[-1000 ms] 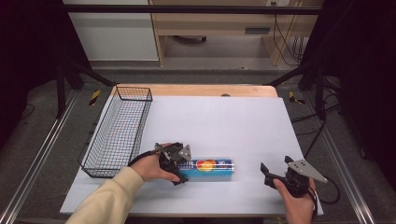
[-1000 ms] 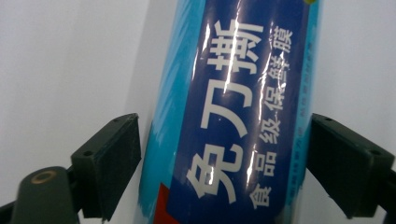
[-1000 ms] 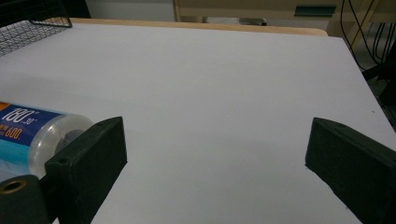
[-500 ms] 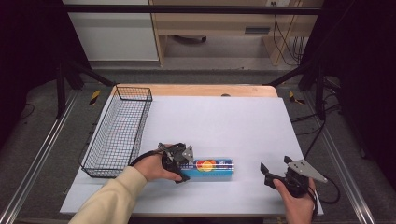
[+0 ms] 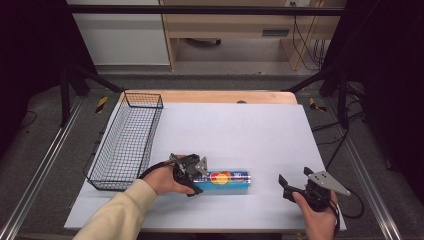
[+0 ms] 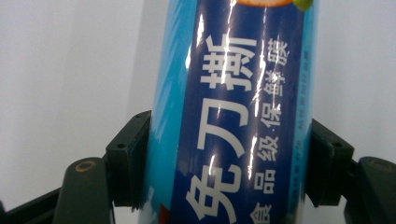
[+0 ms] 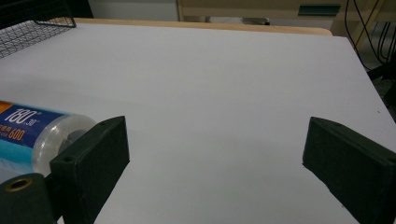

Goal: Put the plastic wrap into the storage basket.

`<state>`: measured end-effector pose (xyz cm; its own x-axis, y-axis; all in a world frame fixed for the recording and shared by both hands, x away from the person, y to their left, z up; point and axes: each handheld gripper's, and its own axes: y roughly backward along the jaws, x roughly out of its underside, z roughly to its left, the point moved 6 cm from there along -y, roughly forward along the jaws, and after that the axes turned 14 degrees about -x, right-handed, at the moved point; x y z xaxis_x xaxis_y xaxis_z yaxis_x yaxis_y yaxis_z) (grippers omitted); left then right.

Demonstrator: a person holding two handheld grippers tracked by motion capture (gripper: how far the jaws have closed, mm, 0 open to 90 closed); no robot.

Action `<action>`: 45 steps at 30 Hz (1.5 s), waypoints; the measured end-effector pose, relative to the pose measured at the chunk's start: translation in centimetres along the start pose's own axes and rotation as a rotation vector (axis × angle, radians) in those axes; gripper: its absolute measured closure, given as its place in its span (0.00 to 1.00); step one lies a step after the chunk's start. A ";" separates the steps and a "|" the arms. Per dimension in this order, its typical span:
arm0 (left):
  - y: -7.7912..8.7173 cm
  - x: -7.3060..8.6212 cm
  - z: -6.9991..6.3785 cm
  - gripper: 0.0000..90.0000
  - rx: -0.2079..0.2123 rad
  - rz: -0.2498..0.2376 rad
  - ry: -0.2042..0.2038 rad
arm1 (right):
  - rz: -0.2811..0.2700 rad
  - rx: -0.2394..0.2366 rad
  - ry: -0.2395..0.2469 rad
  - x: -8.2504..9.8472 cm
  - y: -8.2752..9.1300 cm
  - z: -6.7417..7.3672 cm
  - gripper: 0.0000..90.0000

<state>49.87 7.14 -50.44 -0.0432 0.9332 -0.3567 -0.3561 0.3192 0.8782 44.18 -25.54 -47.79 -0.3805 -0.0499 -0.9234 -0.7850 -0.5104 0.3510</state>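
Where pads press: roll (image 6: 233,121) within left tool (image 6: 229,163)

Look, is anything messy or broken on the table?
Nothing stands out. The blue roll lies flat on the white table, unbroken, with the left tool shut on one end. The wire basket sits straight along the left edge.

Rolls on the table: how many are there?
1. The roll lies near the front edge of the table, right of the basket, with the left gripper shut on its left end.

Roll (image 6: 233,116) cut off top and bottom in left gripper view; left end hidden under left gripper (image 5: 192,170) in high view.
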 end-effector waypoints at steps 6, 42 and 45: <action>0.3 0.0 -0.5 0.34 0.020 -0.010 0.027 | -0.001 0.001 0.001 0.0 0.0 0.0 0.09; 7.0 -3.2 0.3 0.35 -0.052 -0.163 0.091 | -0.011 0.017 -0.006 0.0 0.1 0.0 0.08; 7.2 -3.2 0.3 0.35 -0.053 -0.163 0.087 | -0.009 0.016 -0.007 0.0 0.1 0.0 0.08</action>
<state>47.75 6.55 -42.86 -0.0609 0.8513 -0.5212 -0.4132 0.4538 0.7895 44.11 -25.60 -47.79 -0.3767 -0.0387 -0.9255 -0.7963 -0.4970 0.3449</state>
